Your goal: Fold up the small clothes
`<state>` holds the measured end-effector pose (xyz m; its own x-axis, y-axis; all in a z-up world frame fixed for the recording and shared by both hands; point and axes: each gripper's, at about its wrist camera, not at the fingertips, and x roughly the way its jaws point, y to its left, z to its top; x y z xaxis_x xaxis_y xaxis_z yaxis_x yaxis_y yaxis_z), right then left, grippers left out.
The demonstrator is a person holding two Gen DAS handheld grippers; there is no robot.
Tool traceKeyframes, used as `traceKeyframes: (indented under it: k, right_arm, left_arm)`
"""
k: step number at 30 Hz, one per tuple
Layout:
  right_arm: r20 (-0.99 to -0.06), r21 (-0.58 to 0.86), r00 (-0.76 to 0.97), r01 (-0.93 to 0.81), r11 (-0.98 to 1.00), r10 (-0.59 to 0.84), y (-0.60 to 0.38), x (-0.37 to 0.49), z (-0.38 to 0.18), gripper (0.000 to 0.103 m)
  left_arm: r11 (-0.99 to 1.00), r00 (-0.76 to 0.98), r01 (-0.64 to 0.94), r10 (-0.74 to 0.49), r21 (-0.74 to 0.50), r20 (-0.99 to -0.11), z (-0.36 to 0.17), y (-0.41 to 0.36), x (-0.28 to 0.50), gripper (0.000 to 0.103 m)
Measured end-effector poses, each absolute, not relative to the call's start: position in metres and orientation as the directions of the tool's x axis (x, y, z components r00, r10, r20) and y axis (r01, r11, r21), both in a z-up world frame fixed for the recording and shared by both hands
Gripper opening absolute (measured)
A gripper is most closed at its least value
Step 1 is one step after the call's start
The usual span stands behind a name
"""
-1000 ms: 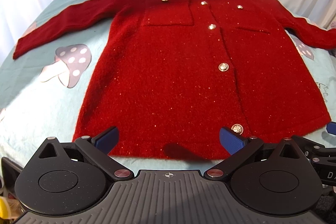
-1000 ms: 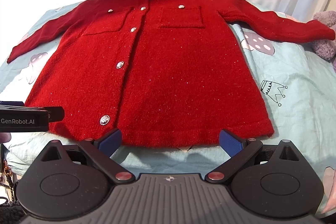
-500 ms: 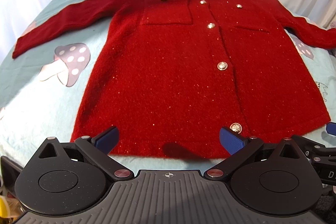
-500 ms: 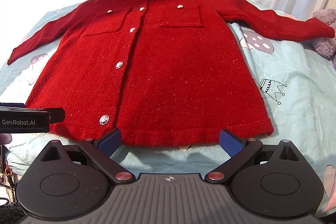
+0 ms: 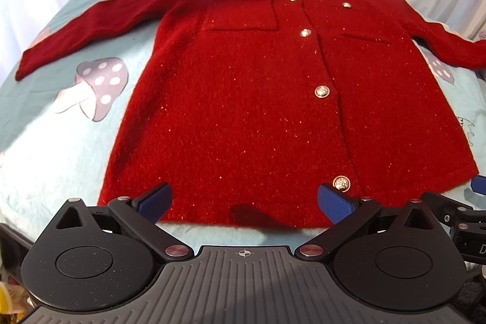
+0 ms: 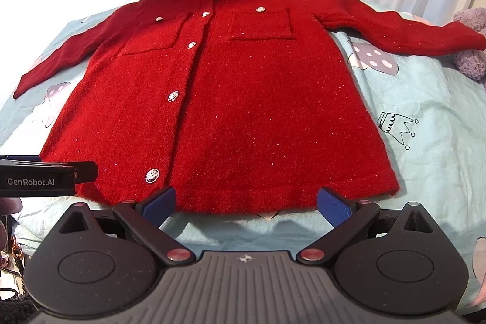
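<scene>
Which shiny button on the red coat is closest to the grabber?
The lowest button on the red coat, down by the hem. It sits right beside the left gripper; the other buttons run farther up toward the collar.

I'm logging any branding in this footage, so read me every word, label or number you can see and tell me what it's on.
"GenRobot.AI": white lettering on the side of the left gripper, seen in the right wrist view.
"D": the cut-off start of a white label on the right gripper, at the edge of the left wrist view; the rest is out of frame.
No other text is readable.
</scene>
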<state>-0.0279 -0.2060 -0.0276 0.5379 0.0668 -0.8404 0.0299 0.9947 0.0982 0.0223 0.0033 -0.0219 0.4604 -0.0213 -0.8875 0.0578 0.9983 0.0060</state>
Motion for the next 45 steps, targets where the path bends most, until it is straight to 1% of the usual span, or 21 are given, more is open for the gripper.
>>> traceKeyframes:
  k: [5, 13, 17, 19, 21, 24, 25, 27, 29, 32, 33, 35, 36, 37, 40, 41, 43, 44, 45]
  right_arm:
    - [-0.841, 0.092, 0.538, 0.034, 0.995, 0.06, -0.206, -0.026, -0.029, 0.099]
    - [-0.833, 0.184, 0.535, 0.029, 0.983, 0.14, -0.214, -0.022, -0.032, 0.099]
    - [-0.815, 0.225, 0.56, 0.066, 0.972, 0.151, -0.236, -0.012, -0.03, 0.099]
    - [-0.791, 0.211, 0.602, 0.108, 0.971, 0.105, -0.254, -0.004, -0.024, 0.099]
    - [-0.733, 0.194, 0.679, 0.168, 0.967, 0.029, -0.279, 0.003, -0.014, 0.099]
    - [-0.561, 0.19, 0.821, 0.253, 0.949, -0.106, -0.323, 0.012, -0.005, 0.099]
    - [-0.532, 0.187, 0.837, 0.269, 0.945, -0.132, -0.339, 0.019, -0.006, 0.099]
    - [-0.523, 0.194, 0.834, 0.319, 0.927, -0.178, -0.376, 0.039, -0.009, 0.099]
    - [-0.484, 0.255, 0.84, 0.405, 0.878, -0.247, -0.414, 0.053, -0.015, 0.099]
    - [-0.495, 0.362, 0.815, 0.508, 0.782, -0.3, -0.468, 0.075, -0.029, 0.099]
    - [-0.491, 0.4, 0.818, 0.517, 0.757, -0.299, -0.482, 0.081, -0.034, 0.097]
    - [-0.479, 0.456, 0.824, 0.529, 0.716, -0.304, -0.51, 0.092, -0.045, 0.088]
    - [-0.479, 0.468, 0.819, 0.542, 0.698, -0.315, -0.519, 0.099, -0.05, 0.079]
    - [-0.49, 0.473, 0.81, 0.558, 0.682, -0.323, -0.527, 0.105, -0.055, 0.068]
    - [-0.52, 0.513, 0.793, 0.588, 0.626, -0.318, -0.549, 0.124, -0.073, 0.05]
    - [-0.519, 0.527, 0.793, 0.59, 0.612, -0.318, -0.554, 0.128, -0.077, 0.047]
    - [-0.507, 0.544, 0.802, 0.583, 0.604, -0.317, -0.559, 0.134, -0.08, 0.035]
    - [-0.492, 0.554, 0.809, 0.576, 0.601, -0.322, -0.56, 0.136, -0.08, 0.033]
    - [-0.476, 0.564, 0.816, 0.57, 0.597, -0.329, -0.562, 0.138, -0.08, 0.028]
  left_arm:
    - [0.998, 0.451, 0.062, -0.024, 0.004, -0.892, -0.024, 0.003, 0.024, 0.103]
    - [0.998, 0.43, 0.068, -0.034, -0.005, -0.902, -0.03, 0.0, 0.032, 0.103]
    - [0.997, 0.421, 0.078, -0.036, -0.004, -0.906, -0.032, -0.002, 0.042, 0.103]
    - [0.996, 0.434, 0.089, -0.036, 0.004, -0.9, -0.03, -0.004, 0.051, 0.103]
    - [0.996, 0.465, 0.088, -0.03, 0.013, -0.885, -0.028, -0.004, 0.063, 0.103]
    - [0.998, 0.515, 0.064, -0.024, 0.011, -0.857, -0.028, -0.003, 0.088, 0.103]
    - [0.998, 0.529, 0.059, -0.024, 0.009, -0.849, -0.031, -0.003, 0.097, 0.103]
    - [0.999, 0.532, 0.028, 0.004, 0.022, -0.846, -0.041, -0.002, 0.118, 0.103]
    - [0.998, 0.525, -0.013, 0.058, 0.06, -0.849, -0.053, -0.003, 0.136, 0.103]
    - [0.993, 0.515, -0.05, 0.118, 0.108, -0.849, -0.068, -0.005, 0.153, 0.103]
    - [0.992, 0.517, -0.059, 0.125, 0.11, -0.847, -0.072, -0.005, 0.156, 0.103]
    - [0.994, 0.519, -0.067, 0.108, 0.085, -0.848, -0.078, -0.004, 0.161, 0.103]
    - [0.995, 0.515, -0.078, 0.093, 0.062, -0.852, -0.081, -0.003, 0.162, 0.103]
    - [0.995, 0.518, -0.097, 0.077, 0.031, -0.852, -0.082, 0.0, 0.162, 0.103]
    - [0.992, 0.542, -0.124, 0.062, -0.006, -0.838, -0.084, 0.005, 0.159, 0.103]
    - [0.992, 0.549, -0.122, 0.06, -0.009, -0.833, -0.085, 0.006, 0.157, 0.103]
    - [0.994, 0.566, -0.111, 0.061, -0.003, -0.822, -0.086, 0.004, 0.151, 0.103]
    - [0.995, 0.578, -0.101, 0.061, 0.003, -0.813, -0.087, 0.003, 0.148, 0.103]
    - [0.996, 0.59, -0.092, 0.058, 0.005, -0.805, -0.088, 0.003, 0.146, 0.103]
